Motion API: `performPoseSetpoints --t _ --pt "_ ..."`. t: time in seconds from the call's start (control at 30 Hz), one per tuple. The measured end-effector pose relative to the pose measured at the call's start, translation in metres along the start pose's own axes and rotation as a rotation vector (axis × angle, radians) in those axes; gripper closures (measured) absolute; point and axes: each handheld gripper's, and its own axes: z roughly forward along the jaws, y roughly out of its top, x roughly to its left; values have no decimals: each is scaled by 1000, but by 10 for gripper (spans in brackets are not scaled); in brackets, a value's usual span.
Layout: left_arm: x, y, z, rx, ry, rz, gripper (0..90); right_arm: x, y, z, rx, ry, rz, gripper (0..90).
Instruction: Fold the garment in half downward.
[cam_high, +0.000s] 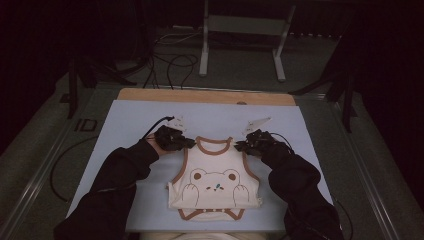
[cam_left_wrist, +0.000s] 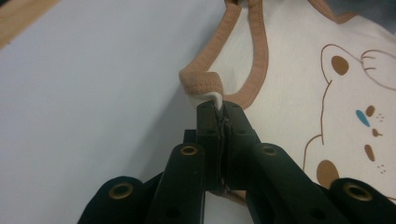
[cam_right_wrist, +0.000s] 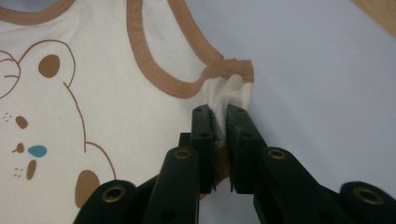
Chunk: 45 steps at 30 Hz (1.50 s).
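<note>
A cream sleeveless baby vest (cam_high: 215, 182) with brown trim and a bear print lies flat on the pale blue mat (cam_high: 130, 125), neck away from the person. My left gripper (cam_high: 189, 143) is at its left shoulder strap. In the left gripper view the gripper (cam_left_wrist: 219, 108) is shut on the strap's cream tip, and the brown trim (cam_left_wrist: 201, 79) curls just beyond it. My right gripper (cam_high: 240, 146) is at the right shoulder strap. In the right gripper view the gripper (cam_right_wrist: 219, 114) pinches the cream cloth just below a snap button (cam_right_wrist: 235, 83).
The mat covers a wooden tabletop whose bare edge (cam_high: 205, 96) shows at the far side. Beyond it, cables (cam_high: 172, 62) lie on the floor beside a metal stand (cam_high: 240, 25). Dark sleeves (cam_high: 115, 185) reach in from the near edge.
</note>
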Motion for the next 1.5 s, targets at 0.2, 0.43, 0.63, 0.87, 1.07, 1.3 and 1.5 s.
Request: performPoseSetpoints --t 0.2,0.43,0.63,0.87,1.07,1.3,1.5 --pt "2 10 -10 -9 18 17 878 -5 10 -6 -16 -19 -8 832" --pt "5 21 -21 -29 36 39 878 -11 22 -11 -35 -44 -10 832" --pt "9 28 -28 -45 54 39 878 -18 34 -15 -52 -64 -12 831" --pt "14 34 -37 -62 72 45 878 -27 51 -21 -59 -85 -27 831" --pt "19 45 -48 -94 98 48 878 -34 63 -26 -75 -106 -32 831" --pt "25 55 -61 -117 137 50 878 -39 75 -33 -91 -143 -46 831" --pt "29 68 -71 -137 165 56 877 -45 87 -43 -115 -176 -48 831"
